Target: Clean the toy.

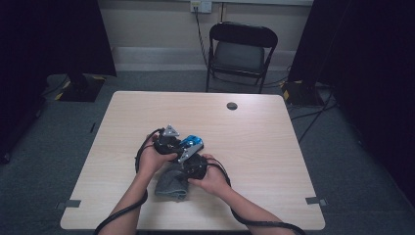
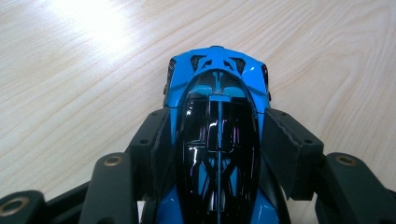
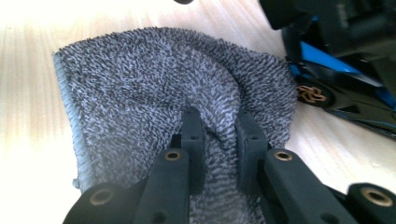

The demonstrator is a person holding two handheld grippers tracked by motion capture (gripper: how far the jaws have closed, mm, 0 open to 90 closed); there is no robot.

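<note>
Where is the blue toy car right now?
The blue toy car sits between the left gripper's pads near the table's middle, just beyond the grey towel.

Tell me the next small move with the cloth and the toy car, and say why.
Probably bring the grey terry cloth across onto the glossy blue and black toy car to wipe it. The left gripper clamps the car's sides on the pale wooden table; the right gripper pinches a fold of cloth, with the car close beside it.
</note>
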